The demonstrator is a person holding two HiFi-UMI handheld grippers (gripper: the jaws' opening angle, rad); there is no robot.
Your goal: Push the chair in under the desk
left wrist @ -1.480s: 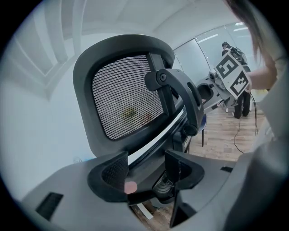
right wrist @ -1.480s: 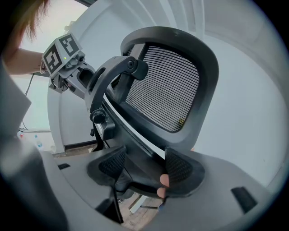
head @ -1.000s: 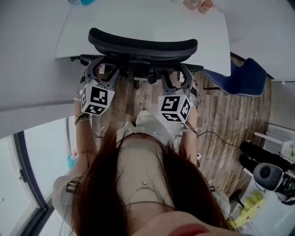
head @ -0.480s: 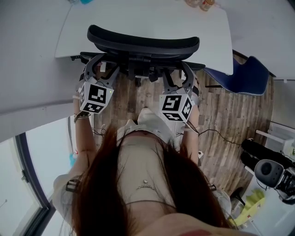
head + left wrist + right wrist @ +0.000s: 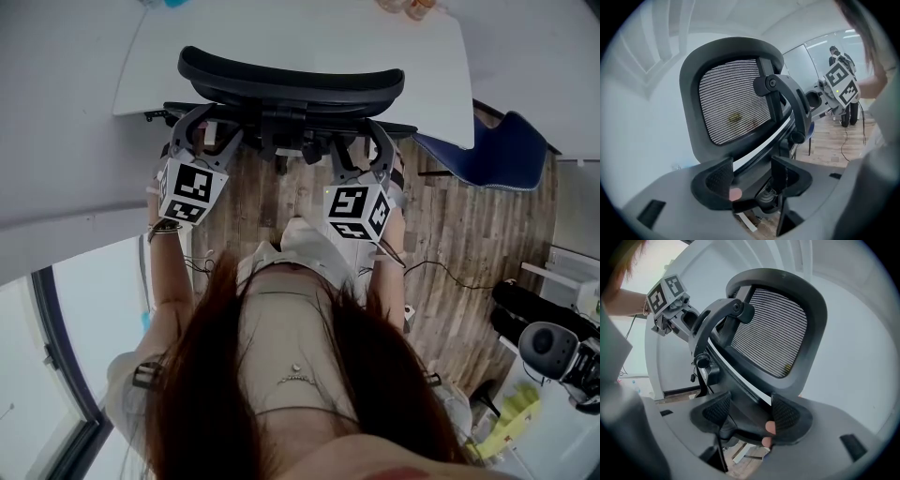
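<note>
A black office chair [image 5: 291,89] with a mesh back stands with its seat tucked below the white desk [image 5: 300,37]; only its curved back shows from above. My left gripper [image 5: 202,129] is at the left side of the back and my right gripper [image 5: 364,141] at the right side. In the left gripper view the chair's mesh back [image 5: 736,101] rises ahead, and my left gripper [image 5: 752,176] has its jaws closed round the lower back frame. The right gripper view shows the same back [image 5: 773,333], with my right gripper [image 5: 750,413] clamped on the frame's lower edge.
A blue chair [image 5: 497,155] stands to the right of the desk on the wooden floor. A cable [image 5: 441,274] trails across the floor, and dark equipment [image 5: 553,352] sits at the lower right. A window frame [image 5: 56,366] runs along the left.
Both grippers and the chair back have shifted slightly forward toward the desk. The grip on the chair is unchanged.
</note>
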